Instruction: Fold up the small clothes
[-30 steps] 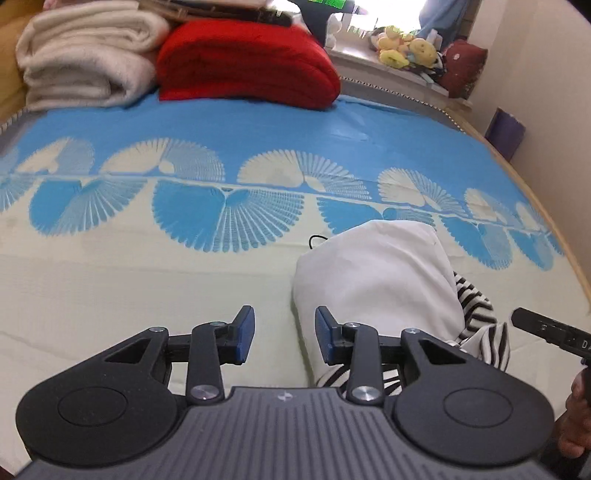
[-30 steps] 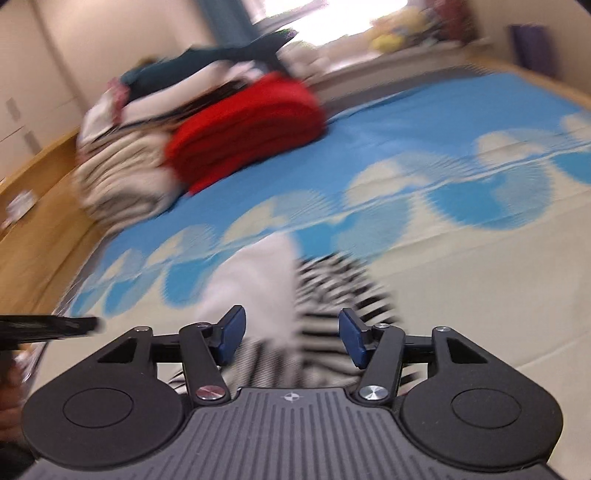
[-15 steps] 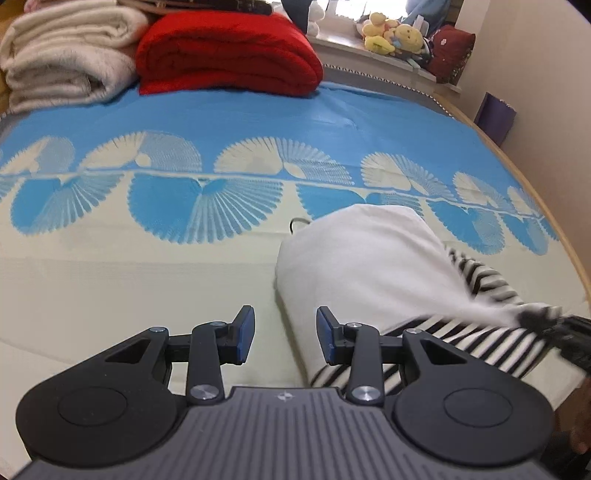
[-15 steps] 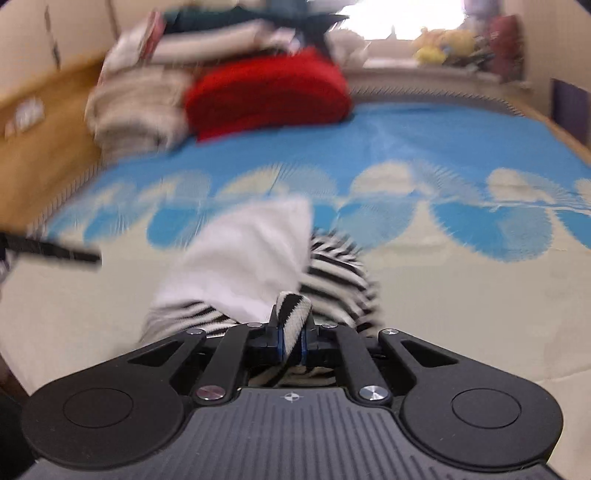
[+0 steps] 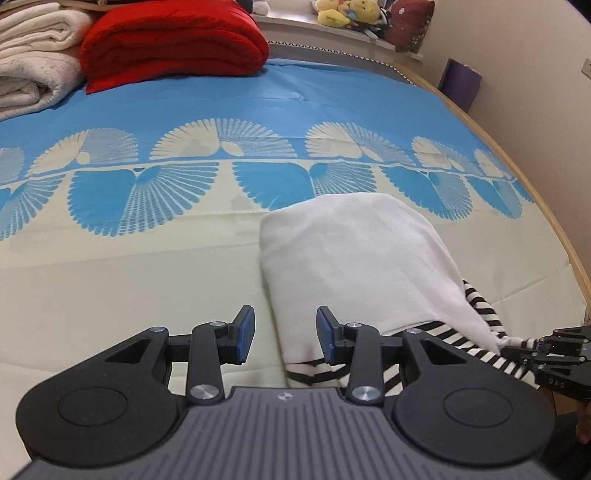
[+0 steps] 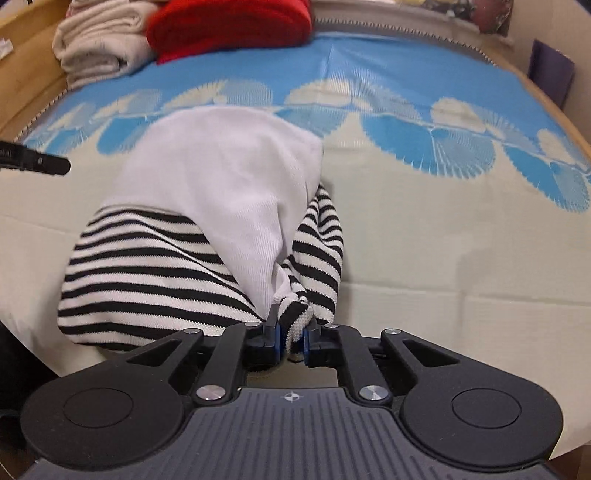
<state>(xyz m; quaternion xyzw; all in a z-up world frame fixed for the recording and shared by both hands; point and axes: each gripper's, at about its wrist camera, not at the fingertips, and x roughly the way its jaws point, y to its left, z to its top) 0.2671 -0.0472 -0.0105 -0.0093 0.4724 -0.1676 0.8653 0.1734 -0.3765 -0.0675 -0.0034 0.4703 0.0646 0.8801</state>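
A small garment (image 5: 354, 251) lies on the bed near its front edge. It is part plain white and part black-and-white striped (image 6: 147, 266). My right gripper (image 6: 290, 334) is shut on a striped corner of it, with white cloth bunched in as well; it also shows at the right edge of the left wrist view (image 5: 532, 345). My left gripper (image 5: 284, 334) is open and empty, low over the garment's near left edge, with its right finger over the cloth. One of its fingers (image 6: 37, 162) shows at the left of the right wrist view.
The bed has a cream and blue fan-patterned cover (image 5: 147, 192). A folded red blanket (image 5: 173, 40) and folded cream towels (image 5: 33, 55) lie at the far left. Stuffed toys (image 5: 343, 11) sit on the window ledge. A wooden bed rim (image 5: 554, 229) runs along the right.
My right gripper went from open to shut on the striped corner and now pulls the cloth towards the bed's front edge. My left gripper stayed open and shifted slightly over the garment's left edge.
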